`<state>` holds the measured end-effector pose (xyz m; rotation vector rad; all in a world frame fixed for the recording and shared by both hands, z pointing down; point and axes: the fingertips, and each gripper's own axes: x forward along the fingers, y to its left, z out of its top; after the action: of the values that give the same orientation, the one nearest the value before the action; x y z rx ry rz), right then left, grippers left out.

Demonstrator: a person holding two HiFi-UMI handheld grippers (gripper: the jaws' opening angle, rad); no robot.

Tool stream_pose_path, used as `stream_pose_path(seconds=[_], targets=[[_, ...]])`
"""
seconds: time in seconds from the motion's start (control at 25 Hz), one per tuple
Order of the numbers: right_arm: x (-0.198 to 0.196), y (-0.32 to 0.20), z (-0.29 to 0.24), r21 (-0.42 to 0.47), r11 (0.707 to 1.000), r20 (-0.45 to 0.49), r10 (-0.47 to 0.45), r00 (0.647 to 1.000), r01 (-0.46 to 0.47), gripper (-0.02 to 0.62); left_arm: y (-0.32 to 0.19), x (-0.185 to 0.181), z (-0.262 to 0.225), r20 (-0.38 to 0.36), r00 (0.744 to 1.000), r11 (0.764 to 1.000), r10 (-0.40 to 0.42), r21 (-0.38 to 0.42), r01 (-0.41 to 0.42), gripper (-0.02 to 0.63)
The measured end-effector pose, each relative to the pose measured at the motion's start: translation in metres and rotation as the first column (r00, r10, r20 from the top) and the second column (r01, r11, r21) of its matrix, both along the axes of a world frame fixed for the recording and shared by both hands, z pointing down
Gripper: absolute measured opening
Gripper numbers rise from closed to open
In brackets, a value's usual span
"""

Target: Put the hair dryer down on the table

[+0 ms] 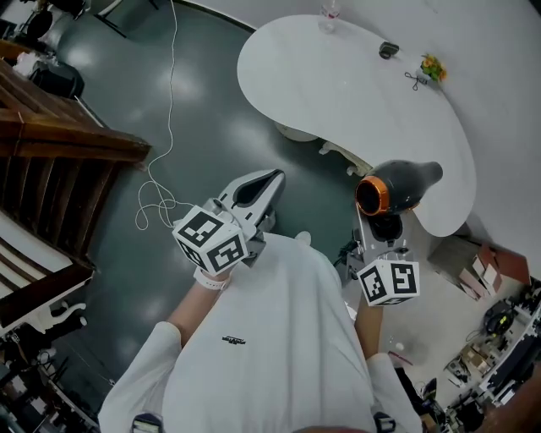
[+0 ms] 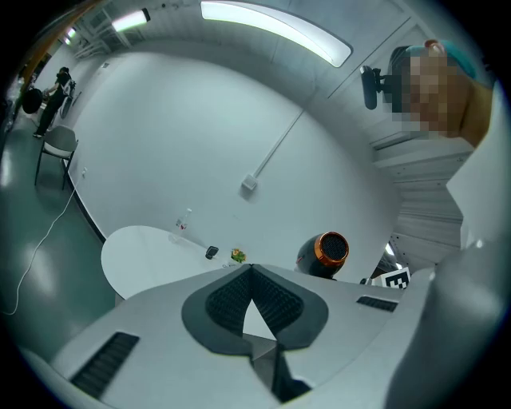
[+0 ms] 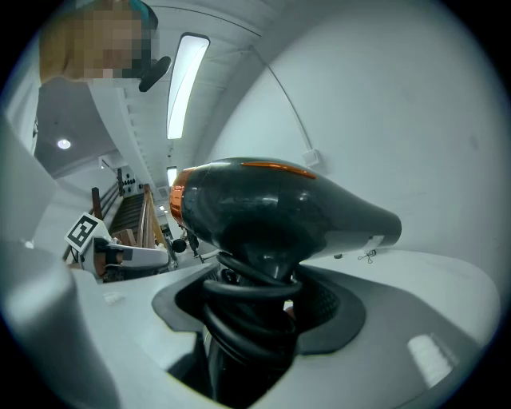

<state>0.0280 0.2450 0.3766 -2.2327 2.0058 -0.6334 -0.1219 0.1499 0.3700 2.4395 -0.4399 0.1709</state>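
Note:
A black hair dryer with an orange rear ring is held up in the air by its cord-wrapped handle in my right gripper, over the near edge of the white table. In the right gripper view the hair dryer fills the centre, its handle clamped between the jaws, nozzle pointing right. My left gripper hangs over the dark floor left of the table, its jaws closed together with nothing between them. From the left gripper view the hair dryer shows to the right, beyond the table.
On the table's far side stand a clear bottle, a small dark object, scissors and a small yellow-green item. A white cable lies on the floor. Wooden stairs rise at the left; clutter lies at the right.

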Motion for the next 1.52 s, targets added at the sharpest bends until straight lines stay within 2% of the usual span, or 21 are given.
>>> stream_pose_path(seconds=[0.48, 0.76, 1.12, 1.32, 1.52], targets=[[-0.034, -0.102, 0.005, 0.018, 0.998, 0.019, 0.057, 0.998, -0.057, 0.295, -0.111, -0.045, 0.003, -0.042, 0.999, 1.0, 0.01, 0.009, -0.01, 0.009], [-0.061, -0.152, 0.003, 0.032, 0.998, 0.036, 0.049, 0.998, -0.05, 0.295, -0.152, -0.073, 0.007, -0.051, 0.999, 1.0, 0.011, -0.004, -0.011, 0.009], [-0.03, -0.177, 0.011, -0.001, 0.999, 0.035, 0.043, 0.998, -0.043, 0.295, -0.177, -0.04, 0.014, -0.04, 0.999, 1.0, 0.02, -0.023, -0.021, 0.009], [0.0, -0.204, 0.022, -0.019, 1.0, 0.049, 0.025, 0.998, -0.024, 0.295, -0.204, -0.011, 0.013, -0.022, 1.0, 1.0, -0.017, -0.013, 0.017, 0.009], [0.029, -0.233, 0.028, -0.015, 1.0, 0.029, -0.011, 1.0, 0.011, 0.295, -0.228, 0.026, 0.011, -0.003, 1.0, 1.0, -0.019, 0.004, 0.02, 0.009]])
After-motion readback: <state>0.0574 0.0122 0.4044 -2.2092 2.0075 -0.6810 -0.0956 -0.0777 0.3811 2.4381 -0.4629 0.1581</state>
